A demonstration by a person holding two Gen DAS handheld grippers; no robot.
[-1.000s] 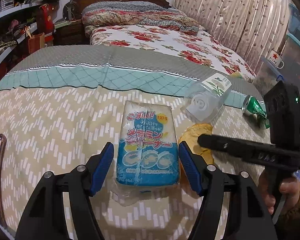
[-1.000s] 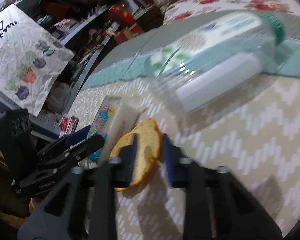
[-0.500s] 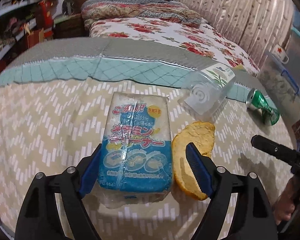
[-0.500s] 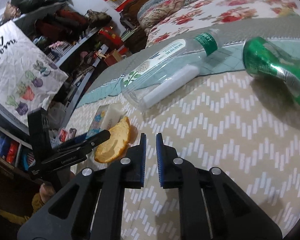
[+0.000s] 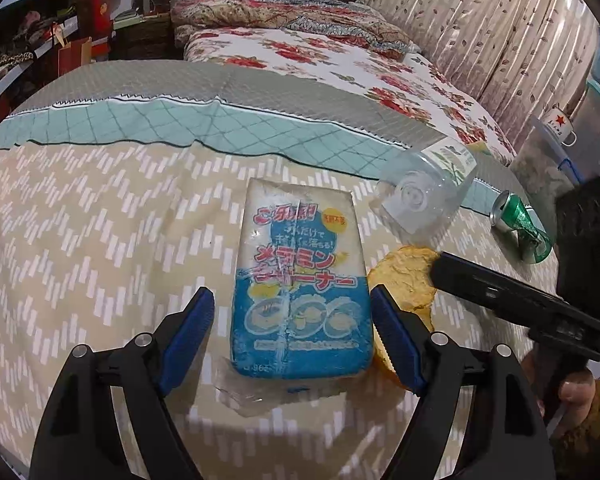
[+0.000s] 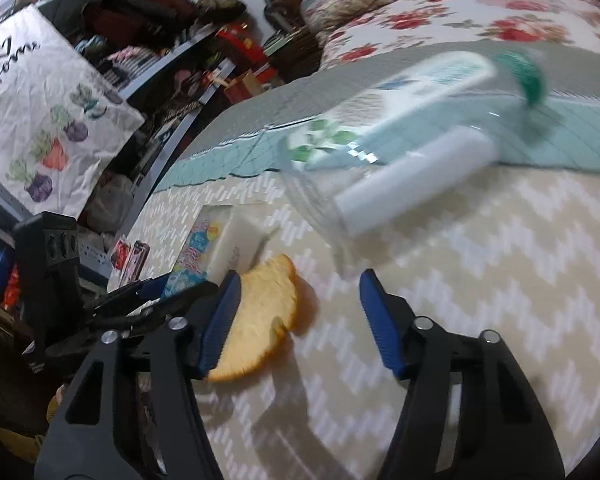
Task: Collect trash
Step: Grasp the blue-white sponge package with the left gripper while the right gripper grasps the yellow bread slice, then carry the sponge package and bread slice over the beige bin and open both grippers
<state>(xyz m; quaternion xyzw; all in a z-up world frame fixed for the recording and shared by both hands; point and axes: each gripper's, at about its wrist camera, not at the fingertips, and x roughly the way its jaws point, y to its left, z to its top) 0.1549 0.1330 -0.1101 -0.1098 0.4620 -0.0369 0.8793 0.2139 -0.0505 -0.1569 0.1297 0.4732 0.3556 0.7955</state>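
Lying on beige zigzag bedspread (image 5: 100,220): blue-and-white plastic-wrapped sponge pack (image 5: 300,292), between spread, untouching fingers of left gripper (image 5: 292,332); right gripper (image 6: 296,316) opening, yellow peel (image 6: 260,316) beside its left finger.

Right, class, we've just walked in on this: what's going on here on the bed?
A person holding a gripper in each hand is clearing rubbish off a bedspread. The left gripper is open around a blue and white packet, pads not yet touching it. The right gripper is opening with nothing between its fingers; an orange peel lies beside its left finger. A clear plastic bottle and a crushed green can lie farther back, untouched.
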